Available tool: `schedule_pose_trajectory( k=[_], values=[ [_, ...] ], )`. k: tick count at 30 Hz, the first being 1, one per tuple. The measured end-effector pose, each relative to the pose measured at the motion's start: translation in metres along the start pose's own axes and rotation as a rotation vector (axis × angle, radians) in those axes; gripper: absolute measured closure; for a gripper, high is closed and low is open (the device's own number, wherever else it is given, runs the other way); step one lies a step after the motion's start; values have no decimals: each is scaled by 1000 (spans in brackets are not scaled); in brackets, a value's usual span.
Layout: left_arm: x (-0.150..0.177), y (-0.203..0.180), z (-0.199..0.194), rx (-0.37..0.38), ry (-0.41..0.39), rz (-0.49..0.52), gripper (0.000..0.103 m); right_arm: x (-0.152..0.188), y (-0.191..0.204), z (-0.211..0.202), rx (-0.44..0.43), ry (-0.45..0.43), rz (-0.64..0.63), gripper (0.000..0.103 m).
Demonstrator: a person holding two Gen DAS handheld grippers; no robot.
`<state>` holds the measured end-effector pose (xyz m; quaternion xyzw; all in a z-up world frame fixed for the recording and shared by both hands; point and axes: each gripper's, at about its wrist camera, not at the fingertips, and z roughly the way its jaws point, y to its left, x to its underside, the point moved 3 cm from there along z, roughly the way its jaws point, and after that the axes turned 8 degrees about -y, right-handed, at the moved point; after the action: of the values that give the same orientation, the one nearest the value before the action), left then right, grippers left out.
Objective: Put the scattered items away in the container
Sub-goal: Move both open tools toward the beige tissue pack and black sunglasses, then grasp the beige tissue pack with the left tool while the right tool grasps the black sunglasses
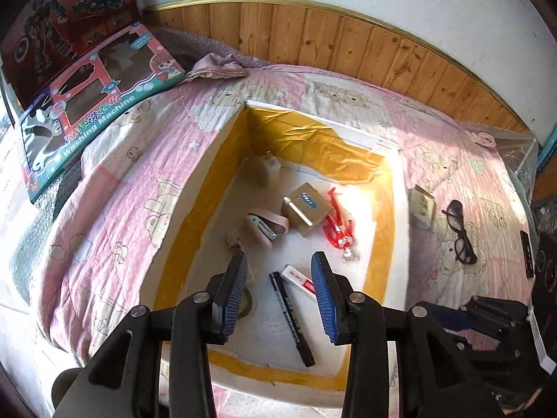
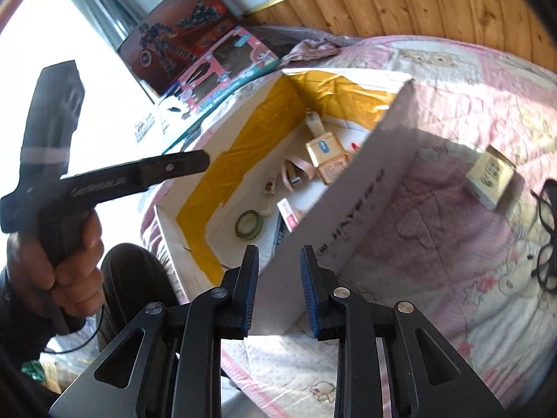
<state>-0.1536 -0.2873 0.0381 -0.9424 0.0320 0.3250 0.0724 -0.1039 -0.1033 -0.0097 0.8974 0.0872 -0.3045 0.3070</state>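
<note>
The container is a white foam box (image 1: pixel 400 230) lined with yellow tape, set on a pink quilt. Inside lie a pink stapler (image 1: pixel 266 224), a gold box (image 1: pixel 306 209), a red packet (image 1: pixel 337 226), an eraser (image 1: pixel 301 280), a black marker (image 1: pixel 292 317) and a green tape roll (image 2: pixel 249 224). My left gripper (image 1: pixel 278 264) hovers open above the box's near end, holding nothing. On the quilt right of the box lie a yellowish pack (image 2: pixel 491 177) and black glasses (image 1: pixel 461 233). My right gripper (image 2: pixel 279 254) is open and empty in front of the box's outer corner.
Two toy boxes (image 1: pixel 90 104) lean at the bed's far left corner. A wooden wall panel (image 1: pixel 348 45) runs behind the bed. A dark flat item (image 1: pixel 527 254) lies at the quilt's right edge. A hand (image 2: pixel 69 261) grips the left tool.
</note>
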Motion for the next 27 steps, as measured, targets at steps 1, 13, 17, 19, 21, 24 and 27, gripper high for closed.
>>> schedule_pose_trajectory(
  k=[1,13,17,19,21,24,27],
  values=[
    [6,-11,-2,21,-4,6,61,1,-11,-7,11,-11,39,75],
    [45,-147,12,178,35,97,41,1,-124,-86,205,-182,315,65],
    [37,-173,34,166,42,127,41,3,-151,-97,293,-187,329,63],
    [30,-187,48,165,37,157,40,2,-163,-98,327,-174,317,63],
    [24,-200,64,151,44,193,39,0,-175,-100,389,-170,294,63],
    [15,-216,91,142,57,229,39,-3,-197,-103,465,-169,281,62],
    [9,-231,119,151,81,269,39,-7,-216,-99,481,-150,293,62]
  ],
)
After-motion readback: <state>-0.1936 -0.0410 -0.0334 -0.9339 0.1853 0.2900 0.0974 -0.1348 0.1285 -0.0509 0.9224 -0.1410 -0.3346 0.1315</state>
